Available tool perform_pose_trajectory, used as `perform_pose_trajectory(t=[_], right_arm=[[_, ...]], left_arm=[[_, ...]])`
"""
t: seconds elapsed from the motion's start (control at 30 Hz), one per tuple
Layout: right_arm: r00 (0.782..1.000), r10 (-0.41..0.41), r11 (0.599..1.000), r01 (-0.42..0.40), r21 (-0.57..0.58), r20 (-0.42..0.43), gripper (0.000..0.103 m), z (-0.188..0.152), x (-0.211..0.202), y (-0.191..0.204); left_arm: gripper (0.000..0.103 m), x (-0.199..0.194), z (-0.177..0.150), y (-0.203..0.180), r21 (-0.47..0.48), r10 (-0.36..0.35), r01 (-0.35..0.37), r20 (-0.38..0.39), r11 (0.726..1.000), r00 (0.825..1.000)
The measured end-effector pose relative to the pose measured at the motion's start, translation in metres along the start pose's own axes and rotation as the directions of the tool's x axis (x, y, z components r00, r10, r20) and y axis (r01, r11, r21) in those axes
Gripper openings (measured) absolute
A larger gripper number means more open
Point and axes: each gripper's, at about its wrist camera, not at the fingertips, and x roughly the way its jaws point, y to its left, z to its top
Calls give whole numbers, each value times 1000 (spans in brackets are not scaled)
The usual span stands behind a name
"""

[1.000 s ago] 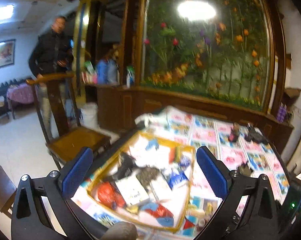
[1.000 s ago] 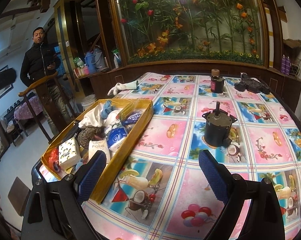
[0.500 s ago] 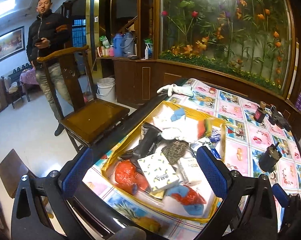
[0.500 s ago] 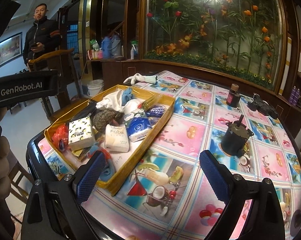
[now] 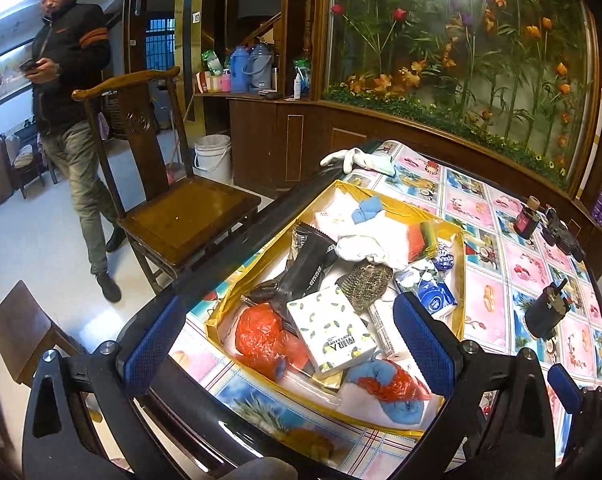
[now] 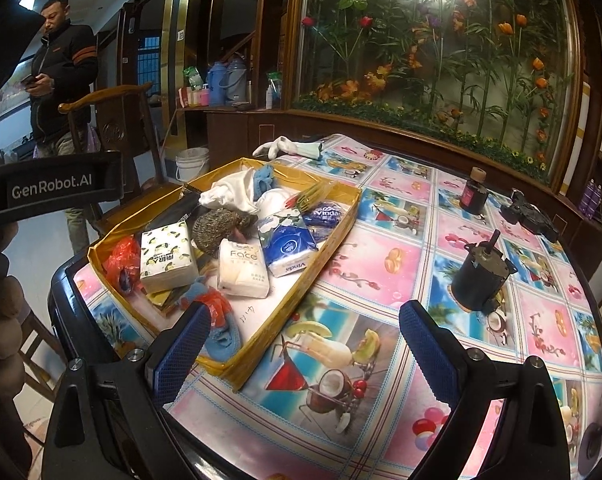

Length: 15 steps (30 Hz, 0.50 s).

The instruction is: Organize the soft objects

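A shallow yellow tray [image 5: 460,280] [image 6: 321,254] on the table's left side holds several soft things: tissue packs [image 5: 331,330] [image 6: 166,254], a white cloth [image 5: 367,246] [image 6: 231,192], a red plastic bag [image 5: 259,334], blue cloths [image 5: 397,400] and a knitted grey piece [image 6: 215,228]. My left gripper [image 5: 287,350] hangs open above the tray's near end with nothing between its fingers. My right gripper [image 6: 301,346] is open over the tablecloth just right of the tray. A white glove [image 5: 357,159] [image 6: 287,147] lies at the table's far edge.
A black motor [image 6: 479,276] [image 5: 545,312], a small dark bottle [image 6: 473,196] and black parts [image 6: 531,216] stand on the patterned tablecloth at the right. A wooden chair [image 5: 181,216] stands left of the table, with a person [image 5: 69,80] behind it.
Both grippers have pulled back and swung left, so the tray sits nearer and more centred in the left wrist view. The person behind the chair has stepped closer. Both stay open.
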Motion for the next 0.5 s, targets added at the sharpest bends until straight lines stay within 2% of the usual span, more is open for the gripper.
perform_pose_trajectory(t=[0.5], right_arm=[[1000, -2, 1000, 1, -16, -14, 97, -2, 3, 6]], left_arm=[[103, 14, -4, 3, -19, -28, 26, -66, 999, 997]])
